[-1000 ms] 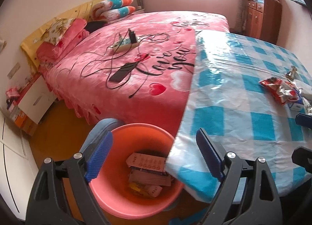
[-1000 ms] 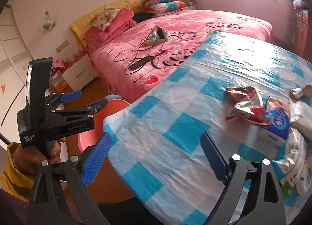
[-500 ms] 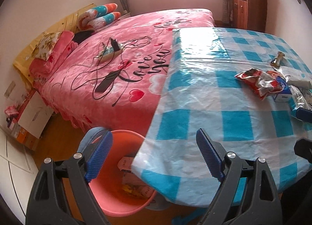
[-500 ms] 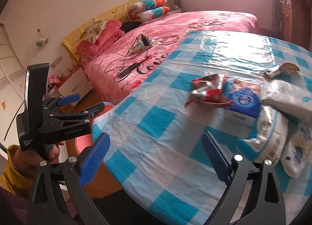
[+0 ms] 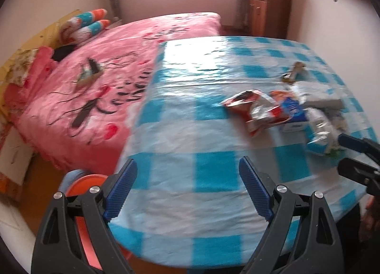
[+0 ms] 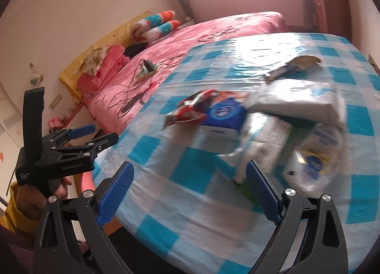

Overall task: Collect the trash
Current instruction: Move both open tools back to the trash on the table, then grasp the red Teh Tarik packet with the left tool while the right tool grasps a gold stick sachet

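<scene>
Left tool [image 5: 187, 188] spread wide, nothing between pads, above near part of table [image 5: 213, 169] with blue-white checked cloth. Right tool [image 6: 190, 190] also spread, empty, just before trash pile [image 6: 273, 117]: red wrapper [image 5: 256, 110], blue box [image 6: 222, 112], white packets. Orange bucket [image 5: 83, 183] on floor beside table, near pink bed [image 5: 95, 88].

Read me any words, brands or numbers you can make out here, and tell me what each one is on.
None can be read for certain.
Pink bedspread: black cursive lettering, too blurred to read.
Blue box: round logo, blurred.
Clear bag: blue print, blurred.
Left gripper: small white print on its body, too small.
</scene>
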A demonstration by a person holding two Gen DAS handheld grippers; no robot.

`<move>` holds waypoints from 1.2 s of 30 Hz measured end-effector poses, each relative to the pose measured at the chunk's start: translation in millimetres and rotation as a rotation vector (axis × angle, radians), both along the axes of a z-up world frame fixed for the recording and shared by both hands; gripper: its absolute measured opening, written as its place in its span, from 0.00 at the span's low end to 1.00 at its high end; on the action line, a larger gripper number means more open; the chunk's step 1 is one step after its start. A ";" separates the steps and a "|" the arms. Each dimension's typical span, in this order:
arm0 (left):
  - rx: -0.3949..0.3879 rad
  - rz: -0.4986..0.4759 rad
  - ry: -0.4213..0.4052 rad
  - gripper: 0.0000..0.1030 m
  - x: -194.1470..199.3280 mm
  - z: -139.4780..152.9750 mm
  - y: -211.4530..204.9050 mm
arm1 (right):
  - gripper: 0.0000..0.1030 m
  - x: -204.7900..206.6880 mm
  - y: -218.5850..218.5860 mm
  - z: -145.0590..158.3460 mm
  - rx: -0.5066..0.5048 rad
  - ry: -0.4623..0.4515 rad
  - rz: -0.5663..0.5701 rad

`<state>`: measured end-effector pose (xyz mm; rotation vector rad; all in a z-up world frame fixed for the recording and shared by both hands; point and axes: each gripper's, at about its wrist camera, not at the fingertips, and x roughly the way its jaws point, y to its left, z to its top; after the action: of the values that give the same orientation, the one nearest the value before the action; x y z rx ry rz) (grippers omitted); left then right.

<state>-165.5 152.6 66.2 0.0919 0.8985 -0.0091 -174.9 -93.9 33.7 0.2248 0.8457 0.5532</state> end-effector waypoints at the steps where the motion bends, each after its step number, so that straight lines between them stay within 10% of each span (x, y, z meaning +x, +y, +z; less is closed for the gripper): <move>1: -0.023 -0.013 0.007 0.85 2.5 -0.4 -3.1 | 0.91 0.8 -5.1 -0.5 0.003 0.002 -0.011; 14: -0.386 -0.073 0.120 0.85 66.2 -7.7 -39.3 | 0.91 26.0 -95.6 1.3 0.060 0.023 -0.234; 27: -0.382 -0.005 0.181 0.85 114.8 -32.9 -46.9 | 0.91 125.1 -122.2 7.2 0.147 0.167 -0.269; 36: -0.406 0.006 0.190 0.66 129.4 -44.3 -45.4 | 0.82 201.5 -106.7 2.4 0.092 0.241 -0.261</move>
<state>-36.0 107.2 21.9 -0.2949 1.0699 -0.1965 26.6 -200.6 36.1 0.4862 1.0070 0.3238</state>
